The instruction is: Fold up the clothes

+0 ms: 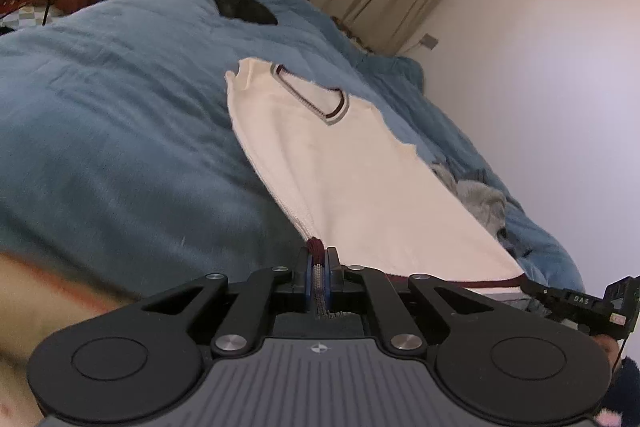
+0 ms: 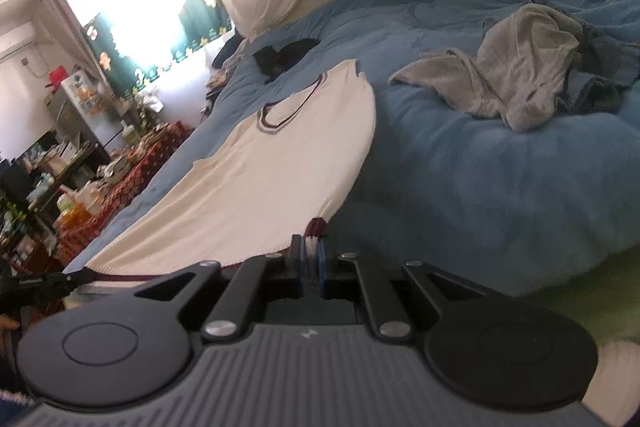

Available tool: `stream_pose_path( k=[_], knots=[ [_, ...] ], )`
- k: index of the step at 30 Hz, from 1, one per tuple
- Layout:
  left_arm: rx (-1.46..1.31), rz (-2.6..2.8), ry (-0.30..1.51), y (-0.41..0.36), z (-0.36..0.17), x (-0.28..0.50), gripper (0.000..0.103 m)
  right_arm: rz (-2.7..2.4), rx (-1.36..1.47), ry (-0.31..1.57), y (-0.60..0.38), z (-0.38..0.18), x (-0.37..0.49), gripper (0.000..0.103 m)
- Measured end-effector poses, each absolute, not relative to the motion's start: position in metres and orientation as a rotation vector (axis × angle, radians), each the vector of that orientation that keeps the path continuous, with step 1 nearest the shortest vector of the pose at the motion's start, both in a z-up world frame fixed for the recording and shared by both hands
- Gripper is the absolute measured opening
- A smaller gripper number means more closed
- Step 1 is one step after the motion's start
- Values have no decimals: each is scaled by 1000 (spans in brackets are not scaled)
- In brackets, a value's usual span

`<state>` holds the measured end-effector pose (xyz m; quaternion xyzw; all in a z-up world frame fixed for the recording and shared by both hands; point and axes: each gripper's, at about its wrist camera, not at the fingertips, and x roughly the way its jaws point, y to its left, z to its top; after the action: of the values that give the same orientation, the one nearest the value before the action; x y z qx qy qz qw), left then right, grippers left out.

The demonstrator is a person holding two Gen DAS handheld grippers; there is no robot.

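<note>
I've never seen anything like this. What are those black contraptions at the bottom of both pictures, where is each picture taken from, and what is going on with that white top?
Each black contraption is a hand-held two-finger clamp that a person carries, with a wide-angle camera looking along its fingers. One picture comes from the left gripper, the other from the right gripper. Both are shut on the dark red hem of a cream sweater, one at each bottom corner. The sweater lies spread on a blue blanket covering a bed. Also on it are a crumpled grey garment and a small black item.
</note>
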<state>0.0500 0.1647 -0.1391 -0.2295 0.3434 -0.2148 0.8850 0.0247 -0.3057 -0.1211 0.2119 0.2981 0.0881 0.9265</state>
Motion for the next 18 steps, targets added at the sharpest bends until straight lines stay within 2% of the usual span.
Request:
stream_pose_path(
  k=[7, 18],
  knots=[
    [-515, -377, 872, 166, -181, 50, 6, 162, 451, 701, -303, -145, 9, 7],
    [-667, -446, 723, 172, -142, 85, 6, 234, 443, 583, -307, -92, 46, 7]
  ],
)
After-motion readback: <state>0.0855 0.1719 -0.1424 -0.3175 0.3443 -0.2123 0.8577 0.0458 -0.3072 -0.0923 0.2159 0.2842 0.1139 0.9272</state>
